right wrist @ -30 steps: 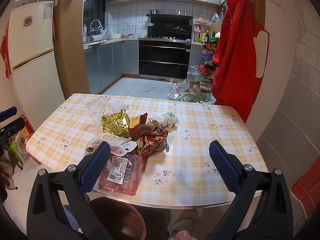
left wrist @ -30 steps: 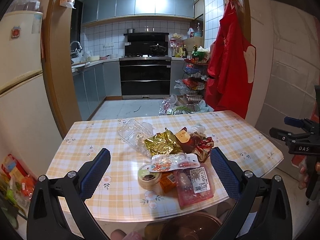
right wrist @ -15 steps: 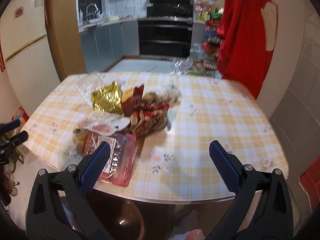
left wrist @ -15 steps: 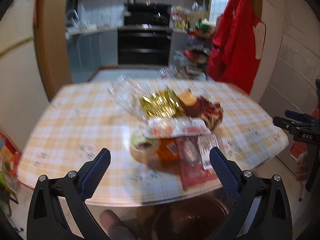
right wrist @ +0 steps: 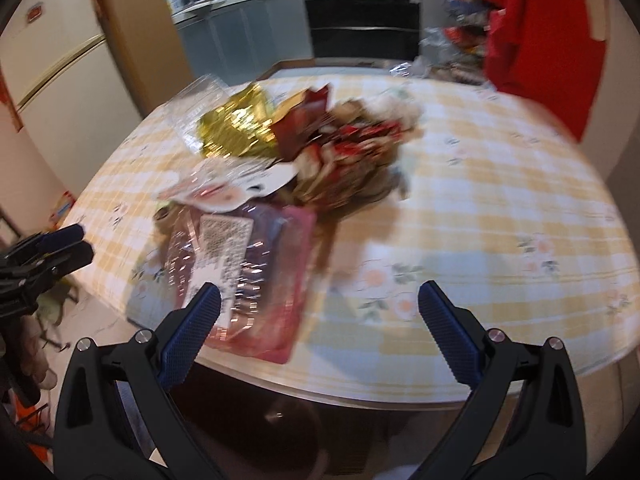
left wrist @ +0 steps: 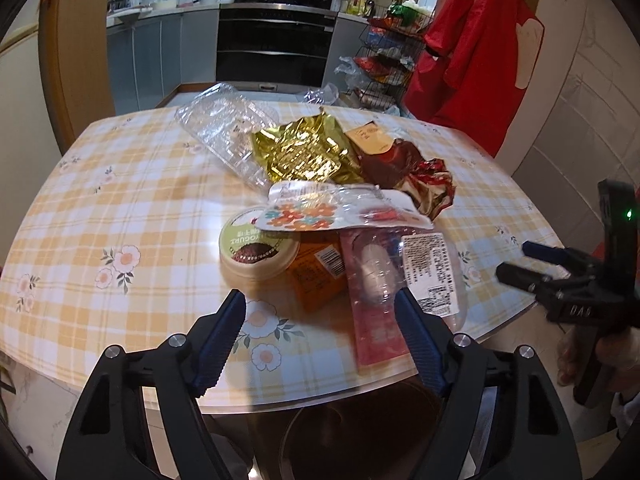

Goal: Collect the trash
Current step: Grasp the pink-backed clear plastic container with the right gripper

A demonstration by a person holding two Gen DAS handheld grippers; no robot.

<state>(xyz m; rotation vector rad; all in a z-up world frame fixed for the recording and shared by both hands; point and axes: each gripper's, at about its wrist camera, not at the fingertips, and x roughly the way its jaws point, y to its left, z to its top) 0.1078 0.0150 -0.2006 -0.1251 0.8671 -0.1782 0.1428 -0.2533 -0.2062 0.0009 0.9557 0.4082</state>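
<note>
Left wrist view: left gripper (left wrist: 320,320) is closing, nothing pressed; the pink tray (left wrist: 376,304) lies by its right jaw, light and slippery, best taken at the rim. A yogurt cup (left wrist: 258,250) ahead reads "YOGURT".
Right wrist view: right gripper (right wrist: 320,316) is released; the tray lies by its left jaw.

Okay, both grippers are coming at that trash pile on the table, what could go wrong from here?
1. The pink tray overhangs the table edge; a nudge from the closing, still empty left gripper might tip it off, possibly missing the dark bin below.
2. Wrappers overlap: lifting the yogurt cup may drag the floral packet along.
3. The right gripper view is blurred, so its aim looks uncertain.
</note>
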